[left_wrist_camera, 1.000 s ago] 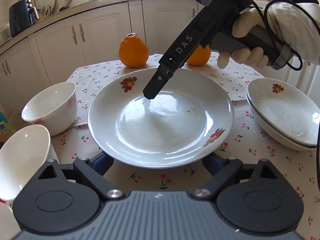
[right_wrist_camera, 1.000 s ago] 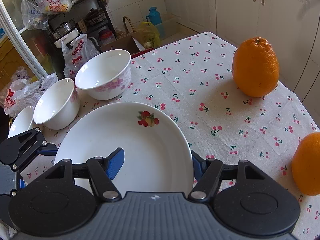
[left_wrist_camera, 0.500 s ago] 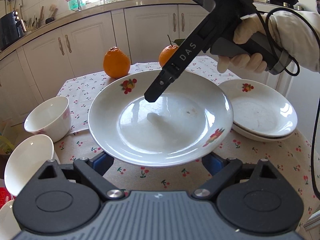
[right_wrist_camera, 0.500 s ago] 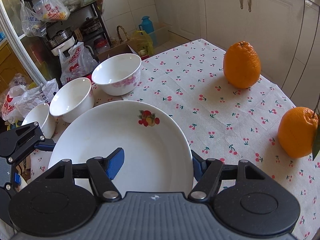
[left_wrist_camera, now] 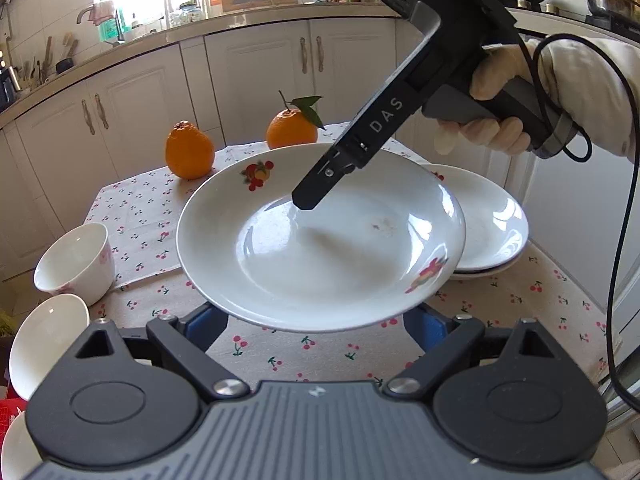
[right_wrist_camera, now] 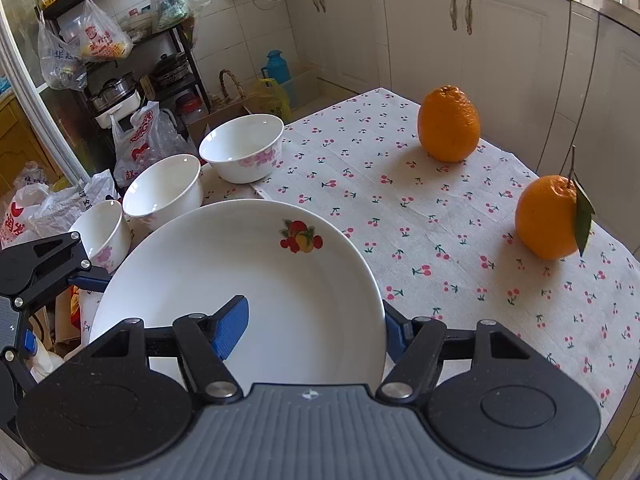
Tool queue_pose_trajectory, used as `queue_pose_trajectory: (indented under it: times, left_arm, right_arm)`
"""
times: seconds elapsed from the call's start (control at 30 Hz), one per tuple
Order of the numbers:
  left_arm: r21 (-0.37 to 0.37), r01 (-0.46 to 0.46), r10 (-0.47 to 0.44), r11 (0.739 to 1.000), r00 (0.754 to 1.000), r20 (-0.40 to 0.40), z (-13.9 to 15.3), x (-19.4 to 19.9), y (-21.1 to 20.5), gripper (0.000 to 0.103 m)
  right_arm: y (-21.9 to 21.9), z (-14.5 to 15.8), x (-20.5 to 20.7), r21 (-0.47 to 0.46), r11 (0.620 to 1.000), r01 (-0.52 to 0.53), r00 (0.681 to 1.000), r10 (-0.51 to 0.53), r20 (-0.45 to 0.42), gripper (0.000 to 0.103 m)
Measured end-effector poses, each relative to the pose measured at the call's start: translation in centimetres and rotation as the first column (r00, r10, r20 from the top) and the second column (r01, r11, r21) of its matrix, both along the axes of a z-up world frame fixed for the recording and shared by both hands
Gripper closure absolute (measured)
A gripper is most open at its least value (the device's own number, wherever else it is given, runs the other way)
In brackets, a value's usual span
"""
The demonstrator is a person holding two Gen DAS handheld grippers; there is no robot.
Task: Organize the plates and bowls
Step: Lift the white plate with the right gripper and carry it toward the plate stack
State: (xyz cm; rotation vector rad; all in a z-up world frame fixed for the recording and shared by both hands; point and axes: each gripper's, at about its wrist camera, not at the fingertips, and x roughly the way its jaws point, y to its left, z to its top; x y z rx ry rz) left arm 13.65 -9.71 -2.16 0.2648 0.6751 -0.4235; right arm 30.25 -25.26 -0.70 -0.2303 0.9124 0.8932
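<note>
A white plate with fruit prints [left_wrist_camera: 320,248] [right_wrist_camera: 248,272] hangs above the cherry-print tablecloth [right_wrist_camera: 420,200]. My right gripper [right_wrist_camera: 312,332] is shut on its rim, one blue pad [right_wrist_camera: 232,326] inside the dish and the other finger outside under the edge. Its upper finger [left_wrist_camera: 316,188] shows in the left wrist view, held by a gloved hand [left_wrist_camera: 496,92]. My left gripper [left_wrist_camera: 314,328] holds the near side, both fingers spread wide under the plate with the pads hidden below it. A stack of matching plates [left_wrist_camera: 492,220] lies at the right, partly behind the held plate.
Three white bowls with pink flowers [right_wrist_camera: 244,148] [right_wrist_camera: 164,188] [right_wrist_camera: 102,232] stand in a row along the table's left edge. Two oranges [right_wrist_camera: 448,124] [right_wrist_camera: 546,216] sit at the far side. White cabinets [left_wrist_camera: 248,68] lie beyond; bags and a shelf [right_wrist_camera: 120,60] crowd the floor by the bowls.
Both grippers have risen with the plate, which has left the cloth and come toward the plate stack on the right. The plate keeps its place between both sets of fingers.
</note>
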Motion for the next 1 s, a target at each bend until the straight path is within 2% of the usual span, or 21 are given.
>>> queue_pose_trajectory:
  times: [0.3, 0.6, 1.0]
  left_arm:
    - [-0.018, 0.097, -0.097, 0.995, 0.995, -0.022, 0.2, -0.5, -2.7, 0.009]
    - [-0.018, 0.201, -0.202, 0.979, 0.978, -0.047, -0.6, 0.2, -5.8, 0.009]
    - [-0.022, 0.257, -0.258, 0.966, 0.962, -0.083, -1.7, 1.7, -8.2, 0.009]
  right_arm:
    - [-4.4, 0.2, -2.4, 0.008, 0.996, 0.088, 0.996, -0.089, 0.016, 0.029]
    - [-9.4, -0.5, -4.1, 0.024, 0.981, 0.195, 0.981, -0.195, 0.018, 0.029]
    - [-13.1, -2.2, -4.1, 0.028, 0.963, 0.267, 0.964, -0.267, -0.007, 0.029]
